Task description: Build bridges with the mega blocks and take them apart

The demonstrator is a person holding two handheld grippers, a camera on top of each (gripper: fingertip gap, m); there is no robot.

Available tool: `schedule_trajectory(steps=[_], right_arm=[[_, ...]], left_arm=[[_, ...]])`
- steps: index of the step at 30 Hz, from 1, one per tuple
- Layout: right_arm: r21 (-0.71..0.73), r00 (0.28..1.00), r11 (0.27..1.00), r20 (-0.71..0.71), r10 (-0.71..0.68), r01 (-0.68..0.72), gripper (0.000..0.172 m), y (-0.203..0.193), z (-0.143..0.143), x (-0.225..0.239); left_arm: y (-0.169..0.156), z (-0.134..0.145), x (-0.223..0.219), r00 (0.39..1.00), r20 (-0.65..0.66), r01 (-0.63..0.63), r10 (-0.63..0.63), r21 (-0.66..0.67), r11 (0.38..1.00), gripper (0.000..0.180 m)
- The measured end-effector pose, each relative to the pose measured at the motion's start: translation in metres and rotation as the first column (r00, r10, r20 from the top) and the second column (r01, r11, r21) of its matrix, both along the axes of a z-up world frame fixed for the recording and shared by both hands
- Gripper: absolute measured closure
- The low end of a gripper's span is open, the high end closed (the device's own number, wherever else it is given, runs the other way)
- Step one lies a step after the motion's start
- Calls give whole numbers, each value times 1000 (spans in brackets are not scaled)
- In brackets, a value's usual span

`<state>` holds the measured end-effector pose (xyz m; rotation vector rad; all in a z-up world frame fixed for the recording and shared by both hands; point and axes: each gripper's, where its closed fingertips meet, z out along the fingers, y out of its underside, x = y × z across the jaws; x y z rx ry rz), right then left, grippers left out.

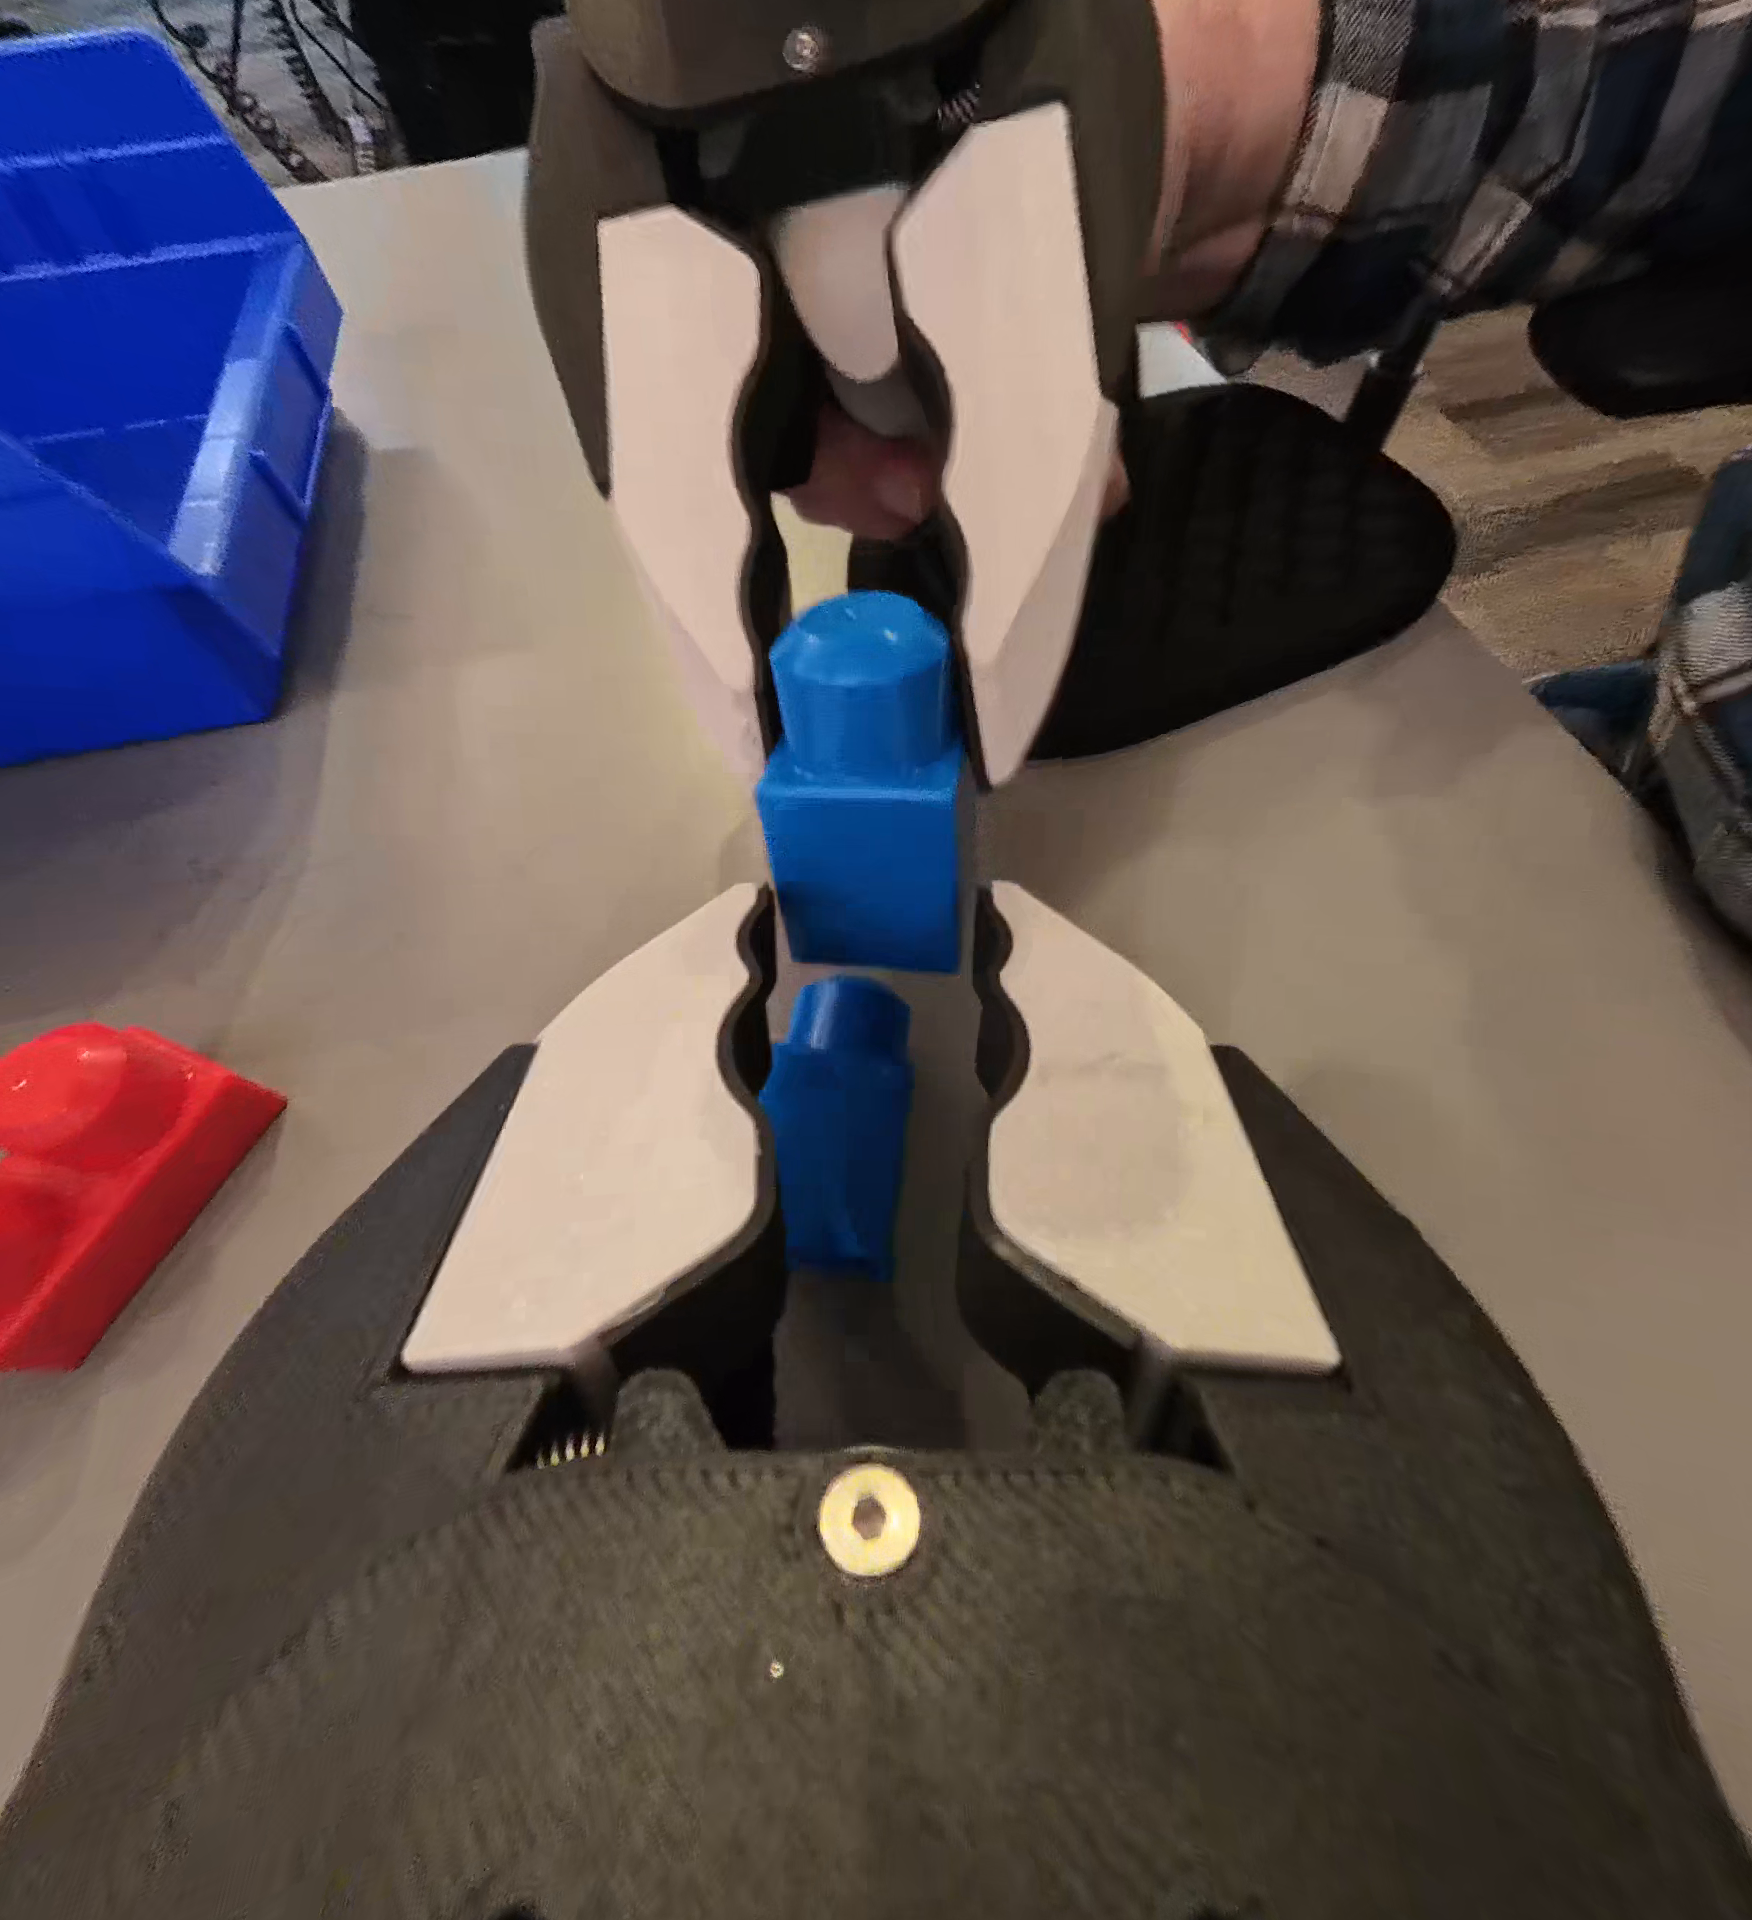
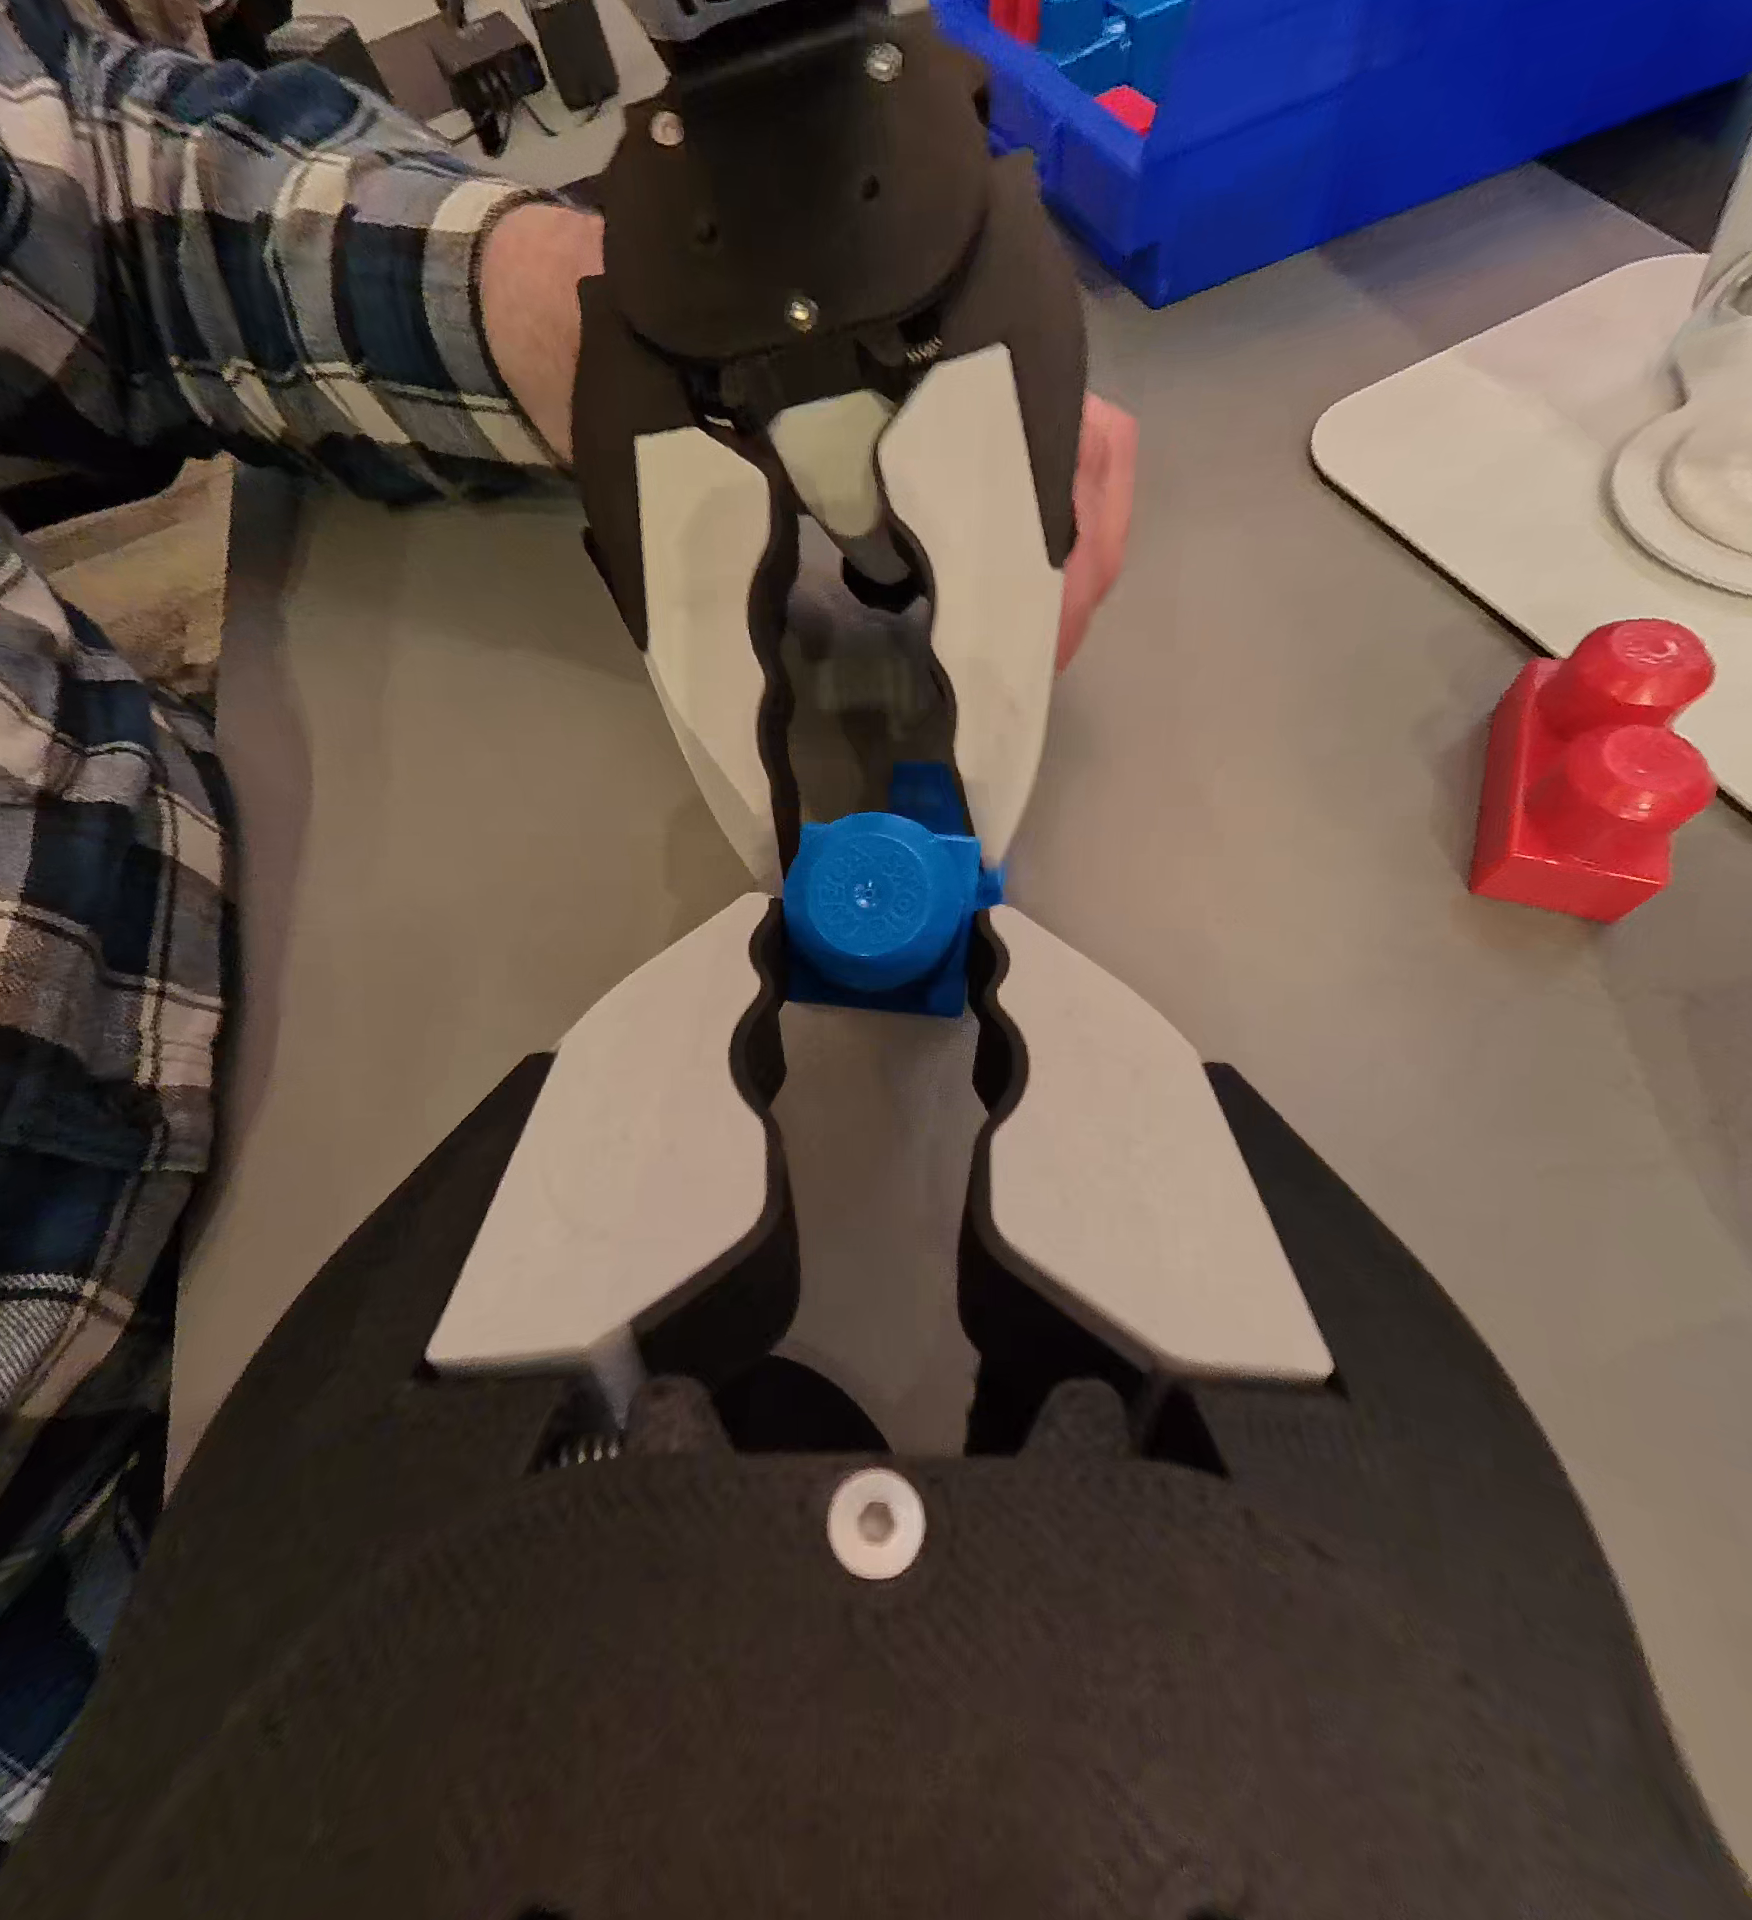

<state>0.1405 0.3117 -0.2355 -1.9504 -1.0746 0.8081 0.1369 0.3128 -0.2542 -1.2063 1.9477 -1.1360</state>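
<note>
We found both grippers closed on small blue single-stud plastic blocks above the grey table (image 1: 1267, 987); left gripper (image 1: 867, 925) pinched the lower block (image 1: 836, 1132), right gripper (image 2: 872, 914) the upper block (image 1: 861, 831) — a narrow gap between them; we judged a straight, square pull or push best — no twisting.

From my left wrist view, the red block (image 1: 72, 1184) is cut by the left edge, as is the blue bin (image 1: 103, 416). A second blue block (image 1: 836, 1132) sits partly hidden between my left gripper's fingers (image 1: 643, 1132). In the right wrist view, the bin (image 2: 1371, 135) runs off the top edge, its contents too small to identify. The plaid sleeve (image 2: 51, 727) is cropped left.
</note>
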Motion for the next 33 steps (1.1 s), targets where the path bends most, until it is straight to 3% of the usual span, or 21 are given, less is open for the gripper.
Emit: schedule_trajectory(steps=[4,8,12,15,18,20,23,27,28,31,33], right_arm=[[0,991,1000,130,3,-3,138,0,-12,5],[-4,975,1000,221,13,-12,138,-2,-22,6],[-43,970,999,240,21,-10,138,-3,-32,4],[-52,967,999,255,26,-13,138,-5,-39,4],[-55,959,998,281,31,-16,138,-4,-45,4],[-72,965,997,260,33,-15,137,-4,-47,2],[-92,954,995,300,2,27,92,1,-54,7],[-17,986,994,129,-104,107,108,15,-2,1],[-43,989,990,76,-127,131,112,18,10,-2],[-209,972,971,-172,-157,120,117,21,40,-18],[-271,955,948,-192,-225,169,130,28,37,-19]], left_arm=[[13,3,-15,998,-1,-55,56,59,997,137],[26,-16,-27,991,-94,-84,92,86,993,119],[27,-40,-28,974,-214,-28,71,198,980,131],[21,-47,-22,966,-254,11,42,206,979,144],[22,-49,-19,962,-269,25,37,222,975,144],[27,-46,-19,971,-234,-3,59,235,972,144],[36,-27,-19,987,-111,-109,120,104,989,144],[36,27,-21,968,185,-159,171,-78,984,145],[36,37,-20,953,242,-179,184,-41,983,145],[36,42,-13,937,291,-273,195,259,927,145],[33,45,-7,931,312,-310,189,401,862,145]])
